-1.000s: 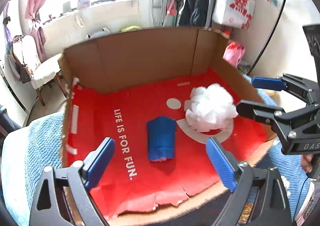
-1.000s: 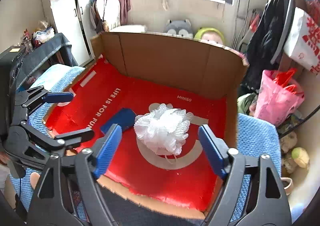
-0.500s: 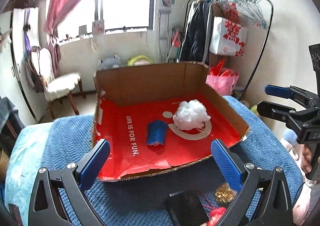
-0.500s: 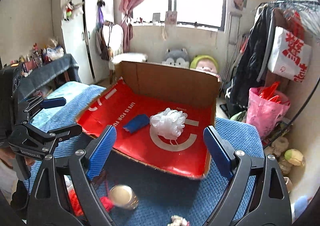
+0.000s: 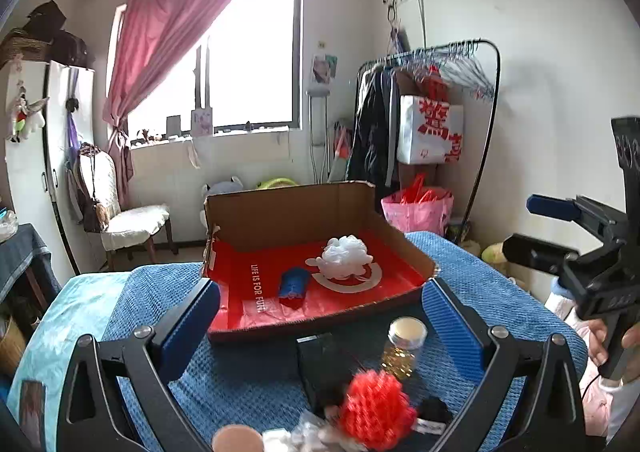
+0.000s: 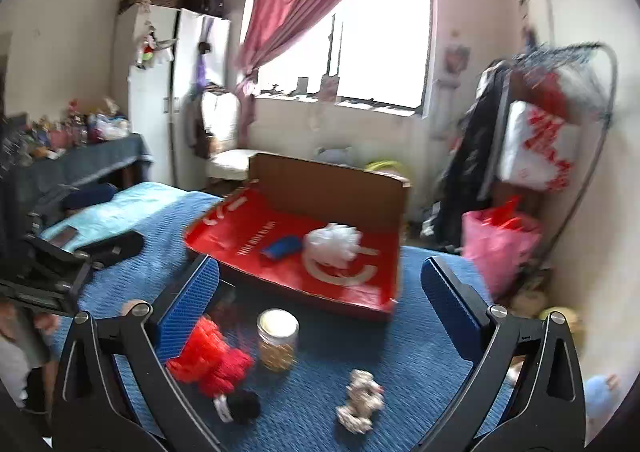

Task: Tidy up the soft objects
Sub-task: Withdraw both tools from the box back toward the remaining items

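Note:
A cardboard box (image 5: pixel 288 198) with a red lining stands on the blue bedspread (image 5: pixel 480 292). Inside it lie a white mesh pouf (image 5: pixel 346 252) and a rolled blue cloth (image 5: pixel 294 284). A red pouf (image 5: pixel 376 408) rests on the spread in front of the box. My left gripper (image 5: pixel 320 308) is open and empty, well back from the box. At the right edge of the left wrist view, a hand holds my right gripper (image 5: pixel 540 230). The right wrist view shows the box (image 6: pixel 332 180), white pouf (image 6: pixel 332 242), blue cloth (image 6: pixel 282 246) and red pouf (image 6: pixel 208 352). My right gripper (image 6: pixel 320 280) is opening, with nothing between its fingers.
A glass jar (image 6: pixel 278 340) of golden bits, a pale rope toy (image 6: pixel 360 400) and a black case (image 5: pixel 324 364) lie before the box. A clothes rack (image 5: pixel 440 60) and pink bag (image 5: pixel 416 208) stand to the right, a chair (image 5: pixel 132 220) and wardrobe (image 5: pixel 28 156) to the left.
Both grippers have drawn back from the box and tilted up, so it looks smaller and the items before it have come into view. The right jaws have spread wider.

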{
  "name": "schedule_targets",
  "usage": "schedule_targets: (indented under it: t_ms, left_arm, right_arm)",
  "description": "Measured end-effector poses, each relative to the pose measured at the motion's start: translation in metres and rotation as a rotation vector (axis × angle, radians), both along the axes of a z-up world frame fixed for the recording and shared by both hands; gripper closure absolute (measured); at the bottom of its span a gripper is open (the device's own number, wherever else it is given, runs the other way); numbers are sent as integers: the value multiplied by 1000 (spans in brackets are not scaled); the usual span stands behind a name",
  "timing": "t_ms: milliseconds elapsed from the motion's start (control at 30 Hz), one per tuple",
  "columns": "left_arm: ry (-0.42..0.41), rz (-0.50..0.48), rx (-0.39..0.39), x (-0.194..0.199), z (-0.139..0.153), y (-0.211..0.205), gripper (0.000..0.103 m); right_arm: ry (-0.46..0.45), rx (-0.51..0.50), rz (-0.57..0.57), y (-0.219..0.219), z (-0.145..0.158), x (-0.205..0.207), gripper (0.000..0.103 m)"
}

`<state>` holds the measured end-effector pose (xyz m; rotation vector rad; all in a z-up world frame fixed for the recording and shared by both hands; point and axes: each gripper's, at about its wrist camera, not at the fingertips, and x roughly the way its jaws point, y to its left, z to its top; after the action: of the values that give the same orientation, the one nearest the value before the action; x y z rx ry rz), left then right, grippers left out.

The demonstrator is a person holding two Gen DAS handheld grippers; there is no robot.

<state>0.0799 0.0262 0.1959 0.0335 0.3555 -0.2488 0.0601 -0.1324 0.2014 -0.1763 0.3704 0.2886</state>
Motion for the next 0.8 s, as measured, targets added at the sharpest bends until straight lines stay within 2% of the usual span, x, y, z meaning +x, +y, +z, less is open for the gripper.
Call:
schedule_targets:
  t_ms: [167,400,667,800]
  left_arm:
    - [7,-15,-65,-27,-7,2,0]
    - [-23,9,-65,-61,-21,0,0]
    - [-23,9,-61,-78,-66,-9,0]
    - [2,12,-114,-78,-91,-7,0]
  right_arm:
    - [-28,36,-14,-3,-7,-32,0]
    - [-46,66,-50,-4,-31,-67,0]
    - [-76,93,-141,-5,-79,-89,0]
    - [-79,83,-158,-2,-102,-92,0]
